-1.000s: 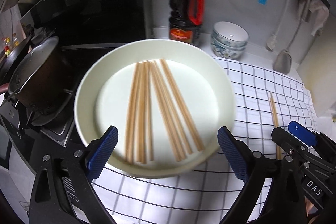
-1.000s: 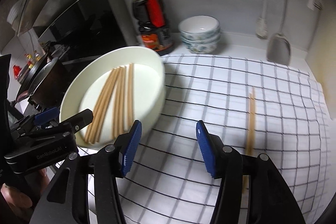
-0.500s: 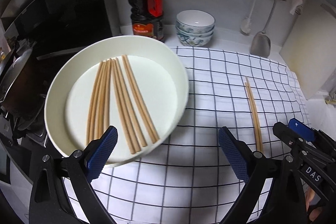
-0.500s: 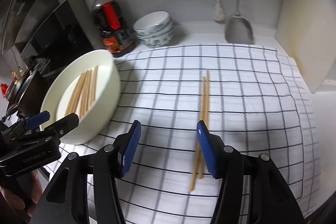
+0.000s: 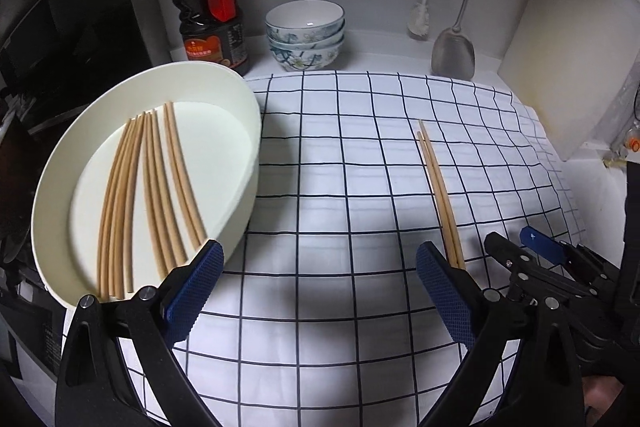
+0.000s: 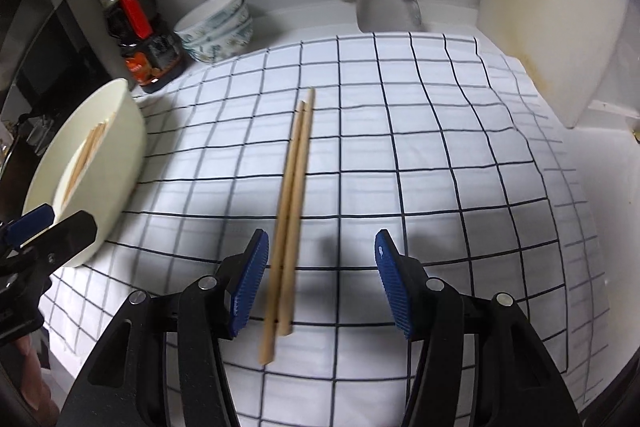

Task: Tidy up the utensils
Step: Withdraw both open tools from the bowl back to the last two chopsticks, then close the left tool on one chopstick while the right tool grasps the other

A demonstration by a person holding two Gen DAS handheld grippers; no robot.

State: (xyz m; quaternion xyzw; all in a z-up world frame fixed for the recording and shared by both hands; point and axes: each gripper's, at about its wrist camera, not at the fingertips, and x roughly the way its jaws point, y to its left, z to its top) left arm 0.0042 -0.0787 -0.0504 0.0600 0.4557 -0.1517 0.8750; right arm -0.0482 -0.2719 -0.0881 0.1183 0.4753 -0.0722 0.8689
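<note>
Left wrist: bowl (image 5: 240, 155), bottle (image 5: 210, 7), spatula (image 5: 454, 55) behind.

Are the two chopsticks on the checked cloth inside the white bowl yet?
No. The pair of wooden chopsticks lies on the checked cloth, apart from the round white bowl.

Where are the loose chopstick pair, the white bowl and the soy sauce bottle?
chopstick pair (image 6: 294, 183), right wrist view, mid-shaft.
white bowl (image 5: 244, 99), left wrist view, far rim.
soy sauce bottle (image 5: 212, 45), left wrist view, label.
</note>
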